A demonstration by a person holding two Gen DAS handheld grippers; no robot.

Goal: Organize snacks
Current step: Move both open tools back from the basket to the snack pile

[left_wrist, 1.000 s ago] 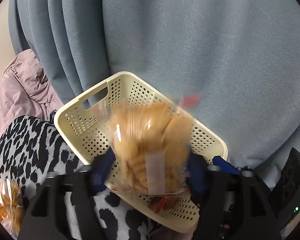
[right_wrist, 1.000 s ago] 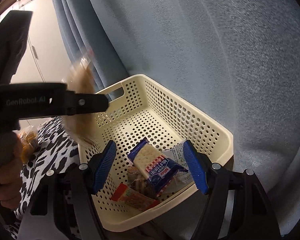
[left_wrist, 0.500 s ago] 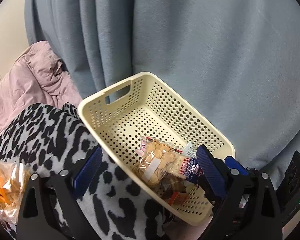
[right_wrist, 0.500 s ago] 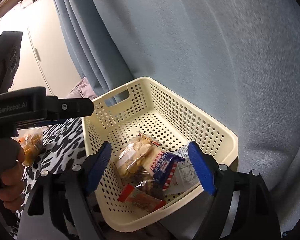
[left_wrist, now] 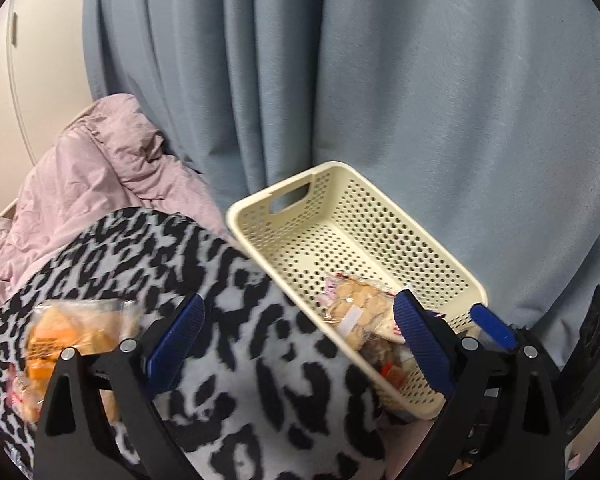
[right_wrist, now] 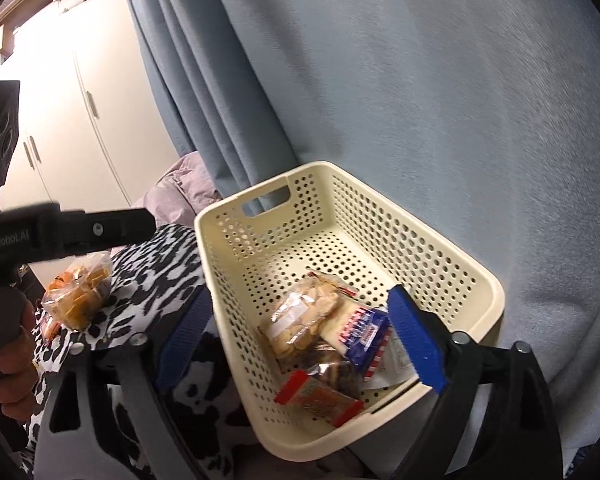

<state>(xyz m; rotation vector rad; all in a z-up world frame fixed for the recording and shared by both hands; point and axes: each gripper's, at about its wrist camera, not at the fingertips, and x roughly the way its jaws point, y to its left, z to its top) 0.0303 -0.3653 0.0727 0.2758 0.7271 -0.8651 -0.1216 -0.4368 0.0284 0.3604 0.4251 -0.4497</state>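
Eyeing orange snack bag (left_wrist: 74,334) on spotted blanket (left_wrist: 236,320), beside basket (left_wrist: 466,280) | light, crinkly, crushable; pinch sealed edge | left gripper (left_wrist: 296,336) wide, empty | right gripper (right_wrist: 300,340) just opening, nothing held

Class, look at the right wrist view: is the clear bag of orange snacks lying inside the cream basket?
No, the bag of orange snacks lies on the spotted blanket, outside the cream basket, to its left.

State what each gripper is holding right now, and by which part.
Nothing. The left gripper and right gripper are both open and empty; the cracker bag lies loose in the basket.
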